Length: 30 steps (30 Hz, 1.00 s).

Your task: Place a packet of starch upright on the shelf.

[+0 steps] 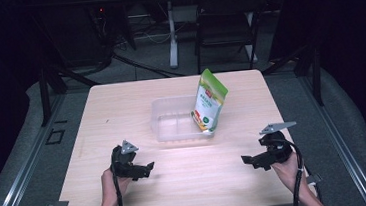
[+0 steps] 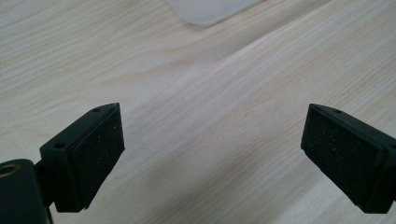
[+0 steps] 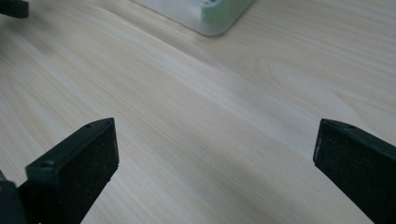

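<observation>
While the two hands rest low on the near part of the bench (image 1: 121,113), the left tongs (image 1: 146,167) and the right tongs (image 1: 249,160) point toward each other across bare wood; both are wide, with nothing between their jaws. In the left gripper view the left tongs (image 2: 212,154) stand over the wood, and a corner of the tub (image 2: 210,9) shows at the top edge; in the right gripper view the right tongs (image 3: 215,163) are also wide above the wood, with a corner of the tub (image 3: 205,18) far ahead. The clear tub (image 1: 165,119) sits at the middle of the bench, well apart from both tongs; a green and white pouch (image 1: 210,100) stands in its right end, tilted, its top above the rim.
</observation>
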Tool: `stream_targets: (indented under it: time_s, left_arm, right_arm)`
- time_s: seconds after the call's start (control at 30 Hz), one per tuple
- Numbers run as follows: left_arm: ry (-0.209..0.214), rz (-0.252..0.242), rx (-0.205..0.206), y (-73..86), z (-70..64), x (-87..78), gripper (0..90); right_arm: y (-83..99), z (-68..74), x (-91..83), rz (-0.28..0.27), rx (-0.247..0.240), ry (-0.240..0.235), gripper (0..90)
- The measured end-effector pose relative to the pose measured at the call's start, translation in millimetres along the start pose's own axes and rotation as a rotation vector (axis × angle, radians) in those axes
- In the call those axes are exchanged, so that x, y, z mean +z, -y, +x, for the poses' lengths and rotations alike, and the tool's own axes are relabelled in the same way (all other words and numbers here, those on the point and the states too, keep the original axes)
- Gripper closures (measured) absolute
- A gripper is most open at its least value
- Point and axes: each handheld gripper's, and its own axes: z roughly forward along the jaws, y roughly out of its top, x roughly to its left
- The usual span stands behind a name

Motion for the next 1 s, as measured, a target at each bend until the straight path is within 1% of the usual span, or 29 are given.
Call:
stream_targets:
  time_s: [0.03, 0.07, 0.1, 0.17, 0.2, 0.23, 0.3, 0.33, 0.4, 0.47, 0.53, 0.57, 0.6, 0.67, 0.7, 0.73, 0.8, 0.83, 0.9, 1.0]
  left_arm:
    - [0.001, 0.001, -0.001, 0.0, 0.0, 0.1, 5.8]
    - [0.002, 0.001, 0.0, -0.1, 0.0, 0.1, 5.8]
    - [0.004, -0.001, -0.001, -0.1, 0.2, 0.2, 5.8]
    - [0.003, -0.001, -0.001, -0.1, 0.3, 0.2, 5.8]
    - [0.003, -0.001, -0.001, -0.1, 0.3, 0.2, 5.8]
    - [0.004, 0.001, -0.002, -0.1, 0.0, 0.6, 5.8]
    - [0.004, 0.0, -0.001, -0.3, 0.0, 0.6, 5.8]
    - [0.003, 0.001, -0.001, -0.4, 0.0, 0.5, 5.7]
    - [-0.004, -0.006, 0.004, -0.6, -0.2, 0.4, 5.7]
    - [-0.003, -0.007, 0.003, -0.8, -0.1, 0.1, 5.7]
    - [0.001, -0.003, 0.004, -1.1, 0.1, -0.3, 5.7]
    - [0.0, -0.006, 0.002, -1.2, -0.3, -0.5, 5.7]
    - [-0.003, -0.006, 0.003, -1.3, -0.5, -0.7, 5.7]
    - [-0.002, -0.006, 0.005, -1.5, -0.6, -1.1, 5.7]
    - [-0.005, -0.005, 0.007, -1.7, -0.8, -1.5, 5.7]
    - [-0.005, -0.005, 0.007, -1.7, -0.8, -1.5, 5.7]
    - [-0.007, -0.011, 0.004, -2.3, -1.7, -1.9, 5.7]
    - [-0.004, -0.008, 0.006, -2.6, -1.2, -2.3, 5.7]
    - [-0.006, -0.011, -0.003, -2.6, -1.2, -1.8, 5.7]
    - [-0.006, -0.01, -0.001, -2.6, -0.8, -1.9, 5.7]
  right_arm:
    - [4.5, -1.1, -0.5, 0.008, 0.0, 0.007, 0.0]
    - [4.5, -1.1, -0.5, 0.008, 0.0, 0.007, 0.0]
    - [11.7, -2.6, -1.0, 0.011, 0.014, 0.015, 0.0]
    - [18.2, -4.5, -0.6, 0.012, 0.017, 0.02, 0.0]
    - [18.2, -4.5, -0.6, 0.012, 0.017, 0.02, 0.0]
    - [26.0, -6.7, -0.2, 0.01, 0.019, 0.025, 0.0]
    - [28.3, -6.9, -0.4, 0.017, 0.029, 0.02, 0.0]
    - [32.3, -8.1, 0.4, 0.011, 0.026, 0.027, 0.0]
    - [39.2, -9.7, 2.1, 0.022, 0.039, 0.019, 0.0]
    - [42.5, -10.6, 3.6, 0.027, 0.032, 0.033, 0.0]
    - [43.4, -11.2, 3.6, 0.044, 0.034, 0.032, 0.0]
    - [43.8, -12.4, 3.3, 0.035, 0.033, 0.031, 0.0]
    - [44.1, -12.5, 2.5, 0.037, 0.041, 0.034, 0.0]
    - [44.6, -14.2, 2.0, 0.035, 0.035, 0.029, 0.0]
    - [45.2, -14.7, 1.6, 0.028, 0.045, 0.03, 0.0]
    - [45.4, -15.8, 0.8, 0.035, 0.047, 0.029, 0.0]
    - [46.2, -17.5, 0.5, 0.03, 0.046, 0.03, 0.0]
    - [46.1, -17.4, -0.4, 0.042, 0.052, 0.029, 0.0]
    - [45.9, -17.2, -0.4, 0.041, 0.044, 0.026, 0.0]
    - [45.3, -16.0, -0.2, 0.047, 0.043, 0.024, 0.0]
